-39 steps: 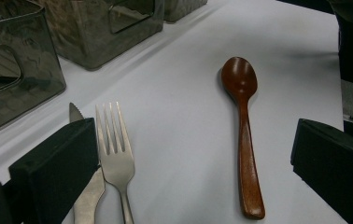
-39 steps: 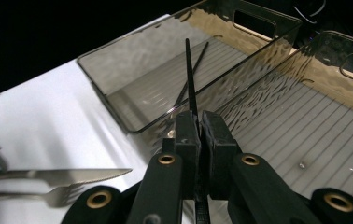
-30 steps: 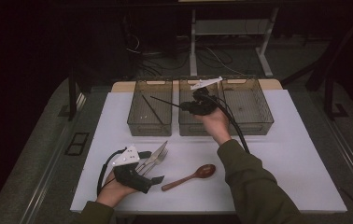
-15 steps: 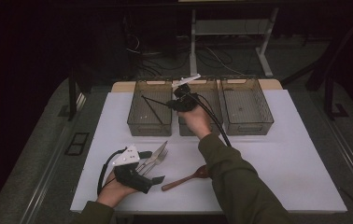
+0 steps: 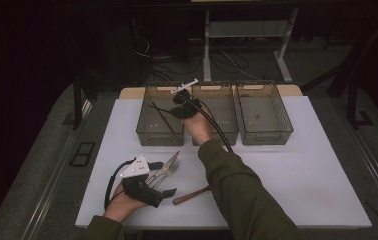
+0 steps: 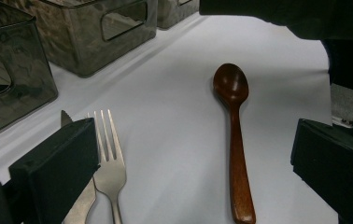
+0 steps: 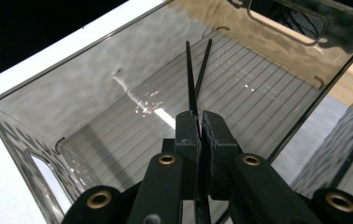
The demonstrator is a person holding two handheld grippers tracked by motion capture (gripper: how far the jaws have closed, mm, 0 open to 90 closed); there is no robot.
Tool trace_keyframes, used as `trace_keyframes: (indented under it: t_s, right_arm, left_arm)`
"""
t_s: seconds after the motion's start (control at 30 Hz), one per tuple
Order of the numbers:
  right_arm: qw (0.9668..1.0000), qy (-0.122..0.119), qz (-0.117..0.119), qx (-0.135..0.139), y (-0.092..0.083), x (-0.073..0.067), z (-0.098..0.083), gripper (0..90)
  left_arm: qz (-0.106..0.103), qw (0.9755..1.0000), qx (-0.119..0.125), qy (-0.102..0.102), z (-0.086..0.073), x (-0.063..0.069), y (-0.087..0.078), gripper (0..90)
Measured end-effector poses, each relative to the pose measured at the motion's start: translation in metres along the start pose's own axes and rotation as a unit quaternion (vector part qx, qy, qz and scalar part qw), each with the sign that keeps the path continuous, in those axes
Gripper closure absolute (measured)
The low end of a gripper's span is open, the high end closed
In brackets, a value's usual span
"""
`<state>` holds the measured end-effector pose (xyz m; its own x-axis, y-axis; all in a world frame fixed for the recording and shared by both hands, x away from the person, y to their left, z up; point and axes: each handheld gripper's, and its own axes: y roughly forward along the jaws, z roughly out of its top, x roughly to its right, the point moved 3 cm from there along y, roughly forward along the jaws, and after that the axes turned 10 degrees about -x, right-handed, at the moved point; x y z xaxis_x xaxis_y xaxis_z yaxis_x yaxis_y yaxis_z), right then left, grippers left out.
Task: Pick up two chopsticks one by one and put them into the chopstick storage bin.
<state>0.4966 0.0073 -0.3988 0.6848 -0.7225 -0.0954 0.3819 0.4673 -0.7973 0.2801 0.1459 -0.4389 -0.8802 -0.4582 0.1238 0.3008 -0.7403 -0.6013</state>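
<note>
The right gripper (image 7: 198, 122) has its jaws clamped on a pair of thin black chopsticks (image 7: 194, 74), and it holds them over the leftmost clear plastic bin (image 5: 160, 116) of three, tips pointing down toward the ribbed floor. To do this step well, I think the hand should go lower until the tips are near the floor, keep the sticks away from the walls, and only then part the jaws. The left gripper (image 5: 146, 188) rests on the white counter (image 5: 322, 175) with jaws apart, beside a steel fork (image 6: 108, 164), a steel knife (image 6: 83, 200) and a brown wooden spoon (image 6: 234, 126).
</note>
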Motion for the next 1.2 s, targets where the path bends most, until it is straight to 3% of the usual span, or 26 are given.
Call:
trace_keyframes:
  t_s: [0.3, 0.4, 0.67, 0.83, 1.0, 1.2]
  right_arm:
    - [1.0, -0.005, 0.007, -0.005, 0.007, -0.004, -0.002, 83.6]
    - [0.9999, -0.002, 0.015, -0.003, 0.006, -0.005, -0.002, 75.0]
    - [0.9994, -0.013, 0.031, 0.002, -0.007, -0.005, -0.002, 62.8]
    - [0.9987, -0.03, 0.039, 0.015, -0.02, -0.006, -0.006, 51.3]
    - [0.9958, -0.052, 0.068, 0.03, -0.031, -0.006, -0.017, 44.1]
    - [0.9933, -0.078, 0.078, 0.033, -0.047, -0.002, -0.033, 37.3]
  left_arm:
    - [0.0, 1.0, 0.0, 0.0, 0.001, 0.0, 0.0, 0.0]
    - [0.0, 1.0, 0.0, 0.0, 0.0, 0.0, 0.0, 0.0]
    - [0.001, 1.0, 0.0, 0.001, 0.0, 0.0, 0.0, 0.1]
    - [0.002, 1.0, -0.002, 0.002, 0.0, -0.001, 0.0, 0.1]
    - [0.002, 1.0, -0.006, 0.001, -0.001, -0.001, 0.0, 0.0]
    - [0.005, 1.0, -0.004, -0.004, -0.003, -0.005, 0.0, 0.0]
